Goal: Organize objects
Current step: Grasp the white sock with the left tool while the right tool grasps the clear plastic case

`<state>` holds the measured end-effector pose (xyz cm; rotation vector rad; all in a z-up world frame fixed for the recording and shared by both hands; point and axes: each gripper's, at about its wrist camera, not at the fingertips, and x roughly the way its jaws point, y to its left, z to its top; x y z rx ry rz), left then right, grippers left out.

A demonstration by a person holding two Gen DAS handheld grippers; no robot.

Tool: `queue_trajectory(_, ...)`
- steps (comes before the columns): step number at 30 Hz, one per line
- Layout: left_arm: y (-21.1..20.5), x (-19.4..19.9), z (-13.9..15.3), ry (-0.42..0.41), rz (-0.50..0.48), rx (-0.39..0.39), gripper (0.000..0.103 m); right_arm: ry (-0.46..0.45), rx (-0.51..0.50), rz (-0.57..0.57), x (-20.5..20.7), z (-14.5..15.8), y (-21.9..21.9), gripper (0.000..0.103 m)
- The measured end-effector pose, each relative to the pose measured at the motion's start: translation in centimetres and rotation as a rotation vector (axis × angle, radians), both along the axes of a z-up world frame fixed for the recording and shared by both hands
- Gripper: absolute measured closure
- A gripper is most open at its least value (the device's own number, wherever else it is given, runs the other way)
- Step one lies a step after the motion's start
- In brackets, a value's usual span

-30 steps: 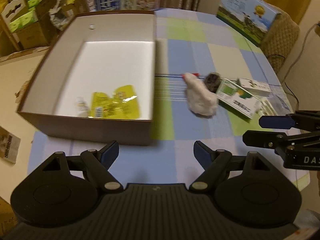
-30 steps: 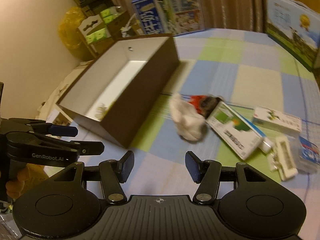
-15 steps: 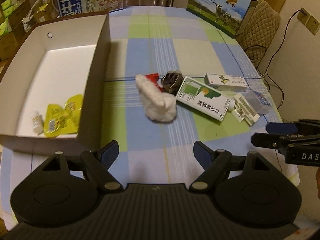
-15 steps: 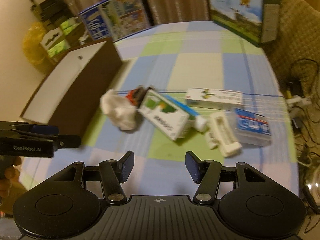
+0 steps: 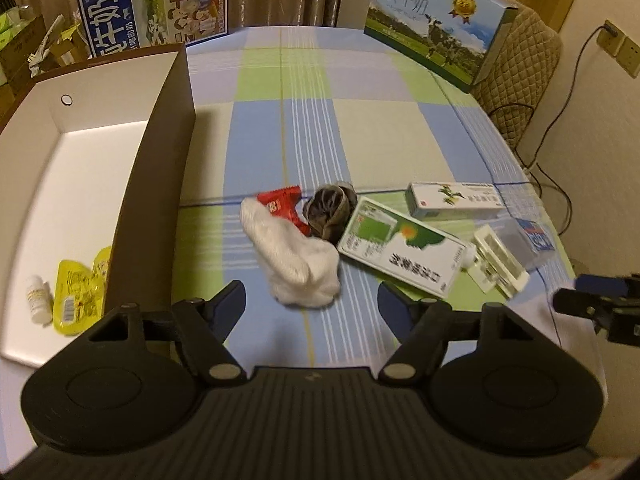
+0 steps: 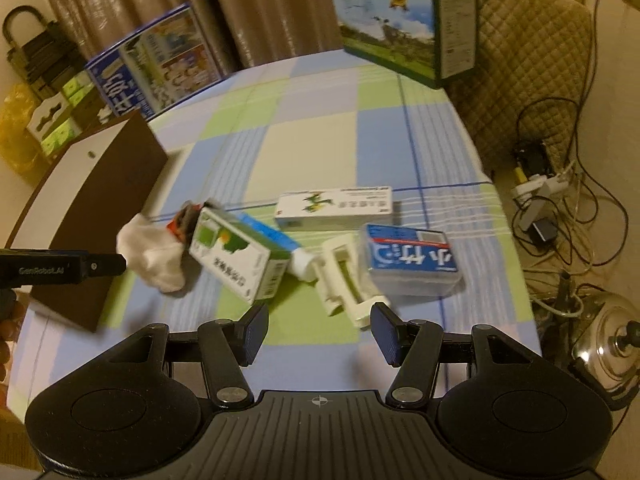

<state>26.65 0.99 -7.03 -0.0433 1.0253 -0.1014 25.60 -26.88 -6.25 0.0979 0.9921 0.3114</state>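
Note:
A brown box with a white inside (image 5: 168, 152) stands at the table's left; a yellow pouch (image 5: 78, 296) and a small white bottle (image 5: 38, 300) lie in it. On the checked cloth lie a white sock (image 5: 296, 264), a red packet (image 5: 282, 204), a dark sock ball (image 5: 328, 210), a green-and-white carton (image 5: 400, 252), a long white box (image 5: 454, 200), a white holder (image 6: 344, 280) and a clear blue-labelled case (image 6: 408, 260). My left gripper (image 5: 312, 304) is open just before the white sock. My right gripper (image 6: 318, 328) is open near the white holder.
Two large milk cartons (image 5: 436, 20) (image 5: 156, 4) stand at the table's far edge. A quilted chair (image 6: 528, 64) is behind the right side. Cables and a power strip (image 6: 544, 192) lie on the floor at right, with a steel kettle (image 6: 612, 340).
Both grippers have swung right, away from the box, and moved closer to the loose items. The left now faces the white sock, the right the white holder and clear case. Both stay open.

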Motion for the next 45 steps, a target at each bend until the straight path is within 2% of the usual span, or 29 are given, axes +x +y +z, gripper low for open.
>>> queue_trajectory(8,-0.1,3.4,-2.4,0.031,0.010,0.043,0.042,-0.002,-0.008,-0.065,1.0,-0.2,-2.1,0.049)
queue_trajectory(11,0.0,4.3,-3.0,0.040,0.023,0.034,0.047,-0.002,-0.017,-0.081,1.3,-0.3,-2.8,0.049)
queue_trajectory(14,0.1,5.1,-3.4,0.040,0.032,0.020,0.048,-0.011,-0.041,-0.083,1.6,-0.6,-3.7,0.049)
queue_trajectory(16,0.1,5.3,-3.7,0.038,0.033,0.022,0.055,-0.033,-0.074,-0.056,1.6,-0.8,-4.0,0.049)
queue_trajectory(19,0.2,5.5,-4.2,0.040,0.045,0.021,0.069,-0.079,-0.144,0.031,1.7,-1.4,-4.5,0.049)
queue_trajectory(20,0.2,5.4,-4.2,0.029,0.047,0.023,0.080,-0.098,-0.167,0.071,1.6,-1.6,-4.6,0.049)
queue_trajectory(21,0.3,5.3,-4.1,0.014,0.048,0.027,0.088,-0.121,-0.195,0.119,1.6,-1.8,-4.7,0.049)
queue_trajectory(24,0.8,4.7,-3.8,0.002,0.062,0.008,0.089,-0.166,-0.279,0.272,1.7,-2.6,-4.7,0.049)
queue_trajectory(31,1.5,2.0,-2.7,0.008,0.110,-0.015,0.089,-0.187,-0.484,0.620,2.5,-5.8,-3.7,0.049)
queue_trajectory(39,2.6,-1.6,-1.0,0.000,0.223,-0.039,0.089,-0.276,-0.603,0.795,3.2,-8.8,-2.4,0.049)
queue_trajectory(44,2.7,-2.9,-0.6,-0.004,0.271,-0.042,0.089,-0.375,-0.660,0.830,2.7,-10.6,-1.7,0.050)
queue_trajectory(45,2.7,-3.1,-0.5,-0.005,0.279,-0.041,0.089,-0.396,-0.664,0.829,2.7,-10.7,-1.8,0.053)
